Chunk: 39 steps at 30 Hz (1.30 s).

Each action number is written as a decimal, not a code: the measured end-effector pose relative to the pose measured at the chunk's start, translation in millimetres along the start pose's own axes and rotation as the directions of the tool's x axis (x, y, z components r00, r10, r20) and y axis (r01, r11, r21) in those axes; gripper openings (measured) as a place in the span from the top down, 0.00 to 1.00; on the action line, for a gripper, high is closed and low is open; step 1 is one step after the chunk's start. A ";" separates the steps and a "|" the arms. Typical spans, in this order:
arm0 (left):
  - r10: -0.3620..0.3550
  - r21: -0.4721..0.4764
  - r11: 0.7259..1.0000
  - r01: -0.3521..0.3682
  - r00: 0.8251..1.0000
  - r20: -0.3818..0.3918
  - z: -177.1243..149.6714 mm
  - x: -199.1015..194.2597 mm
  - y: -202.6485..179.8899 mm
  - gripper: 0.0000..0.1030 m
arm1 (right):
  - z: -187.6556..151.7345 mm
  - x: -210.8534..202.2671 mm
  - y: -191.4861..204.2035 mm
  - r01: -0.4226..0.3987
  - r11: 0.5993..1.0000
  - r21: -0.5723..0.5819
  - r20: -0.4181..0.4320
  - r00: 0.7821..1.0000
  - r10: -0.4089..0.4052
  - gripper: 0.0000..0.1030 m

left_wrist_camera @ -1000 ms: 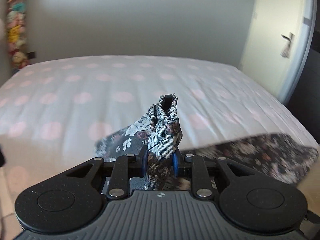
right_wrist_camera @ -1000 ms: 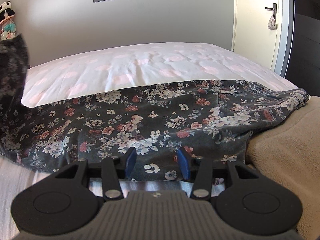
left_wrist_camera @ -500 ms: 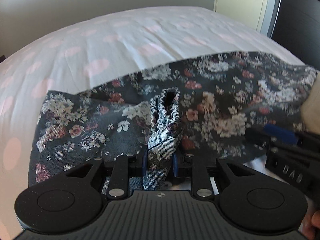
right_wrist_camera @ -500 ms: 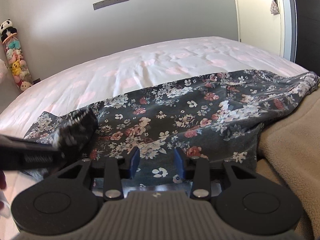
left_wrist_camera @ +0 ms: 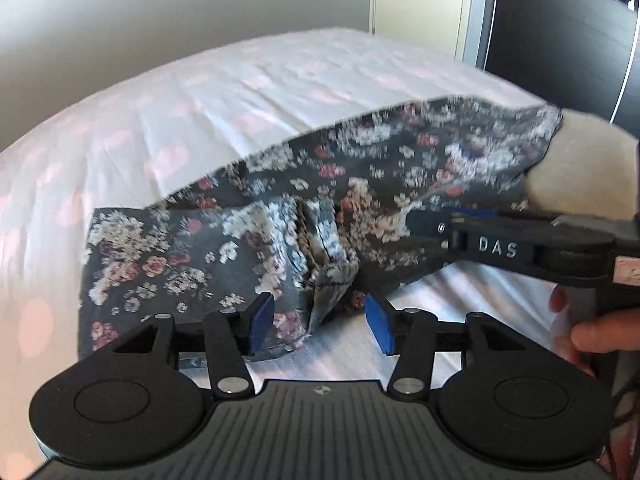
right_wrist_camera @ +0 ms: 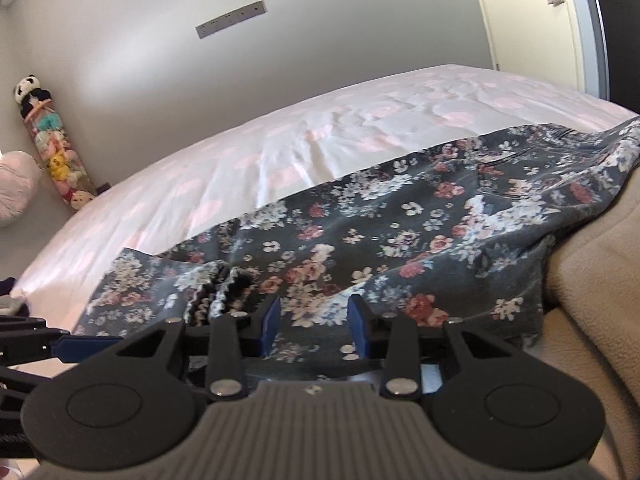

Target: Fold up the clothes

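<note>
A dark floral garment [left_wrist_camera: 380, 168] [right_wrist_camera: 400, 232] lies spread along the near edge of the bed [left_wrist_camera: 240, 92]. My left gripper [left_wrist_camera: 320, 326] is low over it with its jaws opening. The bunched hem [left_wrist_camera: 320, 248] stands loose between the blue pads [left_wrist_camera: 262, 320], which no longer press on it. My right gripper [right_wrist_camera: 315, 326] hovers over the flat cloth with its jaws closing. Fabric lies under the gap, and the pads are not pressing on it. In the left wrist view the right gripper [left_wrist_camera: 424, 226] reaches in from the right, held by a hand [left_wrist_camera: 596, 336].
A beige blanket [right_wrist_camera: 592, 280] lies under the garment's right end. The bed has a white sheet [right_wrist_camera: 320, 140] with pink dots. A tube of soft toys [right_wrist_camera: 52, 144] stands by the far left wall. A door [right_wrist_camera: 532, 20] is at the back right.
My left gripper came down with the bunched hem onto the spread garment, then opened and let it go. The right gripper's pads have drawn closer together and it rolled a little.
</note>
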<state>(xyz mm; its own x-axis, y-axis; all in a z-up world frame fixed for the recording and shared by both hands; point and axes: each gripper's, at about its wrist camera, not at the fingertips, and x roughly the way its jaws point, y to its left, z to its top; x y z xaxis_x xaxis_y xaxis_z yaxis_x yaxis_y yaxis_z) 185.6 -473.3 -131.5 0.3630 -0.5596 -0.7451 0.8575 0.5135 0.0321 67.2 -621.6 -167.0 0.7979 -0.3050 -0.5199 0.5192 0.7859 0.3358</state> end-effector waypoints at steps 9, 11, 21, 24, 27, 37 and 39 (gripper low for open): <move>0.062 -0.093 0.994 -0.065 0.998 -0.032 6.4 6.3 27.6 0.54 | -4.0 6.1 14.9 -0.137 0.991 -0.008 -0.008 0.991 0.137 0.72; 0.055 -0.087 0.994 -0.059 0.997 -0.053 5.0 13.2 29.0 0.54 | -6.6 10.4 22.3 -0.153 0.988 -0.035 -0.014 0.988 0.153 0.72; 0.032 -0.004 0.999 -0.033 0.993 -0.113 -10.3 32.3 10.0 0.56 | -17.9 32.0 20.3 -0.116 0.993 -0.038 -0.206 0.973 0.106 0.73; 0.056 0.034 0.998 -0.053 0.994 -0.098 -4.4 33.6 5.3 0.62 | -19.5 33.5 16.2 -0.128 0.992 -0.003 -0.217 0.968 0.125 0.77; 0.040 0.050 0.998 -0.036 0.996 -0.083 4.3 39.2 0.9 0.74 | -20.9 35.0 10.6 -0.141 0.989 0.037 -0.222 0.964 0.145 0.79; -0.050 -0.005 0.999 0.050 0.999 0.018 23.8 1.8 8.2 0.92 | -21.1 37.7 8.7 -0.146 0.987 0.072 -0.223 0.962 0.158 0.79; -0.074 0.003 0.997 0.074 0.997 0.016 27.8 -3.2 7.7 0.92 | -21.1 37.7 8.5 -0.143 0.987 0.075 -0.223 0.962 0.157 0.79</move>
<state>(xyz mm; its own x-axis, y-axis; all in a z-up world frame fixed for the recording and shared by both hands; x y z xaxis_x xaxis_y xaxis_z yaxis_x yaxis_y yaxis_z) 201.1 -485.6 -110.3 0.3044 -0.6060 -0.7349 0.8831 0.4688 -0.0208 95.3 -615.0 -200.4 0.7809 -0.0506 -0.6226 0.4212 0.7788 0.4649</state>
